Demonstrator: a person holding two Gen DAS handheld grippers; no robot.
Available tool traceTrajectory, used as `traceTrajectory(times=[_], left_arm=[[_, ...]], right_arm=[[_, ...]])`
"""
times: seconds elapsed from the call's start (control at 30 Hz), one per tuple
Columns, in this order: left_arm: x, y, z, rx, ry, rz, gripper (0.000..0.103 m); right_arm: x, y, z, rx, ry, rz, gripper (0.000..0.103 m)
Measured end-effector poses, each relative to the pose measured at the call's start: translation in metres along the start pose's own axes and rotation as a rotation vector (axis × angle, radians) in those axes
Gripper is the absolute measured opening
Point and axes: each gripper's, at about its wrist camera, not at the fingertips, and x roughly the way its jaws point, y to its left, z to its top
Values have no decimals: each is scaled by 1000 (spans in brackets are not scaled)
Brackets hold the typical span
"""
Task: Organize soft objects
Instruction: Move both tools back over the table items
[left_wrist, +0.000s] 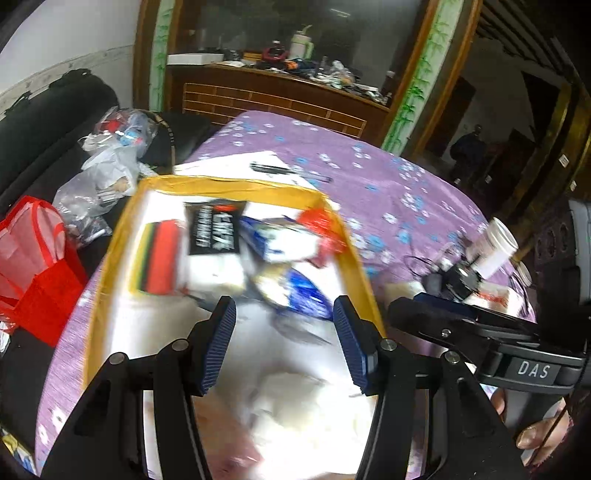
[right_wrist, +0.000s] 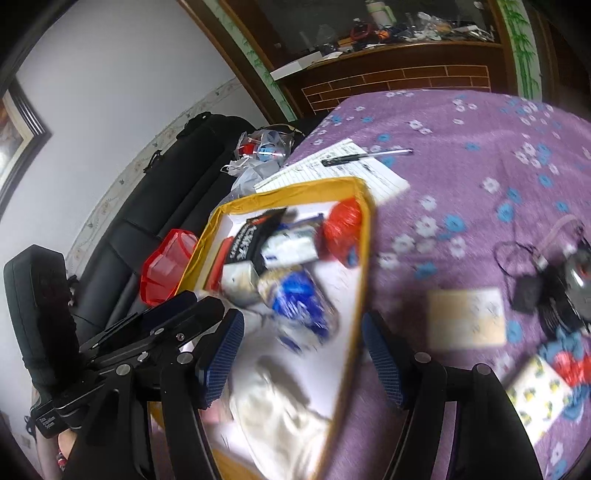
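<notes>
A shallow box with a yellow rim (left_wrist: 354, 254) (right_wrist: 364, 251) lies on the purple flowered tablecloth (left_wrist: 388, 177) (right_wrist: 461, 155). It holds several soft packets: a black printed pouch (left_wrist: 214, 229) (right_wrist: 251, 240), a red striped item (left_wrist: 162, 254), a blue and white packet (left_wrist: 306, 291) (right_wrist: 299, 299), a red crinkled bag (left_wrist: 321, 229) (right_wrist: 341, 225) and white cloth (left_wrist: 306, 410) (right_wrist: 280, 410). My left gripper (left_wrist: 286, 343) is open and empty above the box's near end. My right gripper (right_wrist: 301, 358) is open and empty over the box's right rim.
A notepad (right_wrist: 354, 170) with a pen (right_wrist: 365, 155) lies behind the box. A flat beige card (right_wrist: 465, 317), black cables and gear (right_wrist: 550, 288) and a patterned packet (right_wrist: 539, 391) lie to the right. A red bag (left_wrist: 33, 258) and plastic bags (left_wrist: 107, 173) sit on the black sofa at left.
</notes>
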Motion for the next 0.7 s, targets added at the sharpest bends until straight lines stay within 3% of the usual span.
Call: traceTrajectory(times=[0.4, 0.7], left_arm=[[-1, -82, -30, 116, 38, -76, 54], [24, -145, -55, 195, 104, -148, 53]], right_arm=[[-71, -64, -36, 63, -58, 19, 69], [-122, -132, -63, 116, -98, -11, 72]])
